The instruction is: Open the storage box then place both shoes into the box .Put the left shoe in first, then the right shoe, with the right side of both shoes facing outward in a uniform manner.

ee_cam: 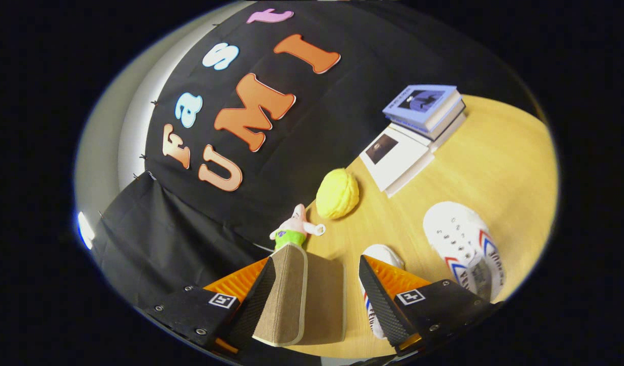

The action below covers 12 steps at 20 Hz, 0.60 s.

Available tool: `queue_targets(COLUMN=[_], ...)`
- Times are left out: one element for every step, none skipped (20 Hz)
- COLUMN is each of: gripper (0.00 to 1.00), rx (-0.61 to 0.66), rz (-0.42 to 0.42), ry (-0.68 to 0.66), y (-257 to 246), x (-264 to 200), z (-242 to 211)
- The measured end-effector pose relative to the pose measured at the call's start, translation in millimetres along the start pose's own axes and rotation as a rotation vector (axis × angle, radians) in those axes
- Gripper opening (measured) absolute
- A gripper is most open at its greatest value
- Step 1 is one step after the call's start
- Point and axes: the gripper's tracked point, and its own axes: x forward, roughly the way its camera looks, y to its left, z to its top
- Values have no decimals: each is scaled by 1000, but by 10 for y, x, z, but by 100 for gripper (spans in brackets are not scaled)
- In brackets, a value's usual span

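Looking along the two fingers, the gripper stands spread, with the brown lid of the storage box rising between them; the left finger lies against the lid's outer face, the right finger is well apart from it, so nothing is clamped. Each finger carries a small square marker tag; its pattern is not readable as text. One white shoe with red and blue stripes lies on the wooden table at lower right of the frame, beyond the right finger; writing on its side is too small to read. The second shoe is mostly hidden behind the right finger, only toe and a striped strip showing. Upper right of the frame: a stack of books, cover print illegible. Near the centre sits a yellow ball-like object; just beyond the lid top, a small plush toy, partly cut off by the lid. The box body is cut off below.
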Motion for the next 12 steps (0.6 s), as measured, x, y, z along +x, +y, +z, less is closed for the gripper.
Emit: queue_targets(gripper=[98,98,98,98,98,98,98,98,98,98,98,98], rx=[22,41,58,70,83,101,125,149,174,199,221,241], rz=[37,75,103,122,139,156,170,186,201,220,243,261], ry=[48,98,142,179,210,242,270,293,315,334,352,370], y=[51,100,124,133,151,167,177,189,217,235,272,290], x=[42,83,106,169,204,261,293,326,354,385,404,426], z=[-139,-269,-398,-507,-594,-683,-761,-823,-890,-931,-978,-1029])
